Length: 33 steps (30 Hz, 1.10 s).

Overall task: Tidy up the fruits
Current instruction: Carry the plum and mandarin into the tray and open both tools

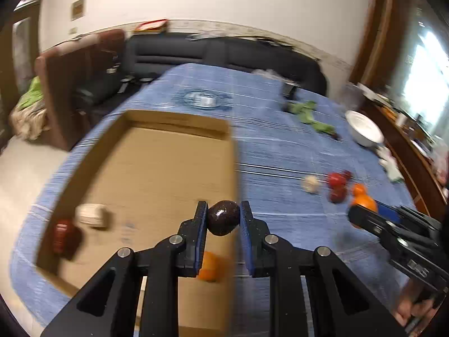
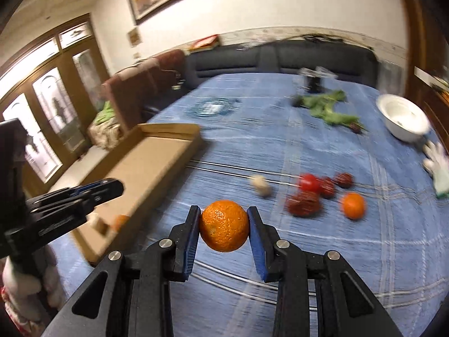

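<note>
My left gripper (image 1: 223, 204) is shut on a dark round fruit (image 1: 223, 220), held above the right wall of a shallow cardboard box (image 1: 157, 154). Inside the box lie a red fruit (image 1: 64, 238), a pale item (image 1: 92, 215) and an orange (image 1: 209, 266). My right gripper (image 2: 223, 210) is shut on an orange (image 2: 224, 226), lifted over the blue tablecloth (image 2: 308, 252). On the cloth beyond it lie several red fruits (image 2: 308, 193), another orange (image 2: 353, 205) and a pale lump (image 2: 262, 186). The left gripper (image 2: 116, 189) shows at the left edge there, over the box (image 2: 157, 154).
A white bowl (image 2: 404, 118) stands at the far right, with a white glove (image 2: 437, 165) near it. Leafy greens (image 2: 328, 106) lie at the back. A dark sofa (image 1: 224, 53) runs behind the table, and the table edge drops off left of the box.
</note>
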Available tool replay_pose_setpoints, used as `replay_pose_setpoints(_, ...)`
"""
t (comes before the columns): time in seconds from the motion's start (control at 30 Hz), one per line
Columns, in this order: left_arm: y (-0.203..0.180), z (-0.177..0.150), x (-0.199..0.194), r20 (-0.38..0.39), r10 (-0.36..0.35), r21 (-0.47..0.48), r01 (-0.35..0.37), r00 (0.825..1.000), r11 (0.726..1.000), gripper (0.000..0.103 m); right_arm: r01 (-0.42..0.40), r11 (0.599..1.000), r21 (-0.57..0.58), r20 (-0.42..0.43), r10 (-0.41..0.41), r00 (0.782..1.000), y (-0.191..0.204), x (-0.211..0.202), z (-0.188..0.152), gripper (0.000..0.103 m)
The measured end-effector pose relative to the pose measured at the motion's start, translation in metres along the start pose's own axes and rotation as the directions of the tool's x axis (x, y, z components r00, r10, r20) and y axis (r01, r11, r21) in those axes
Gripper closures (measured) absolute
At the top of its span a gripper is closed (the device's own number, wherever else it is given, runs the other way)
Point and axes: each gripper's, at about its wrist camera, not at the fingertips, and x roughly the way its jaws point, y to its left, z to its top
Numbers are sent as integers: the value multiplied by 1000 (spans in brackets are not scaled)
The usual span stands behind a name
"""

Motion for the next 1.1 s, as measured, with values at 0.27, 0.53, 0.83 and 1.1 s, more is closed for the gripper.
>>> replay_pose_setpoints(0.27, 77, 27, 23, -63, 138, -83, -143, 988, 986, 81, -154, 985, -83, -82, 147, 986, 80, 54, 25, 66)
replay_pose_setpoints(0.53, 102, 24, 68, -178, 110, -124, -133, 978, 983, 81, -177, 971, -161, -184, 147, 972, 124, 116, 21, 65)
replay_pose_setpoints(0.83, 109, 20, 64, -195, 45, -185, -81, 980, 979, 76, -164, 961, -222, -236, 111, 965, 137, 145, 14, 64)
replay_pose_setpoints(1.1, 125, 2, -17, -58, 89, -256, -101, 994, 961, 46, -185, 951, -249, -178, 143, 974, 142, 127, 16, 61)
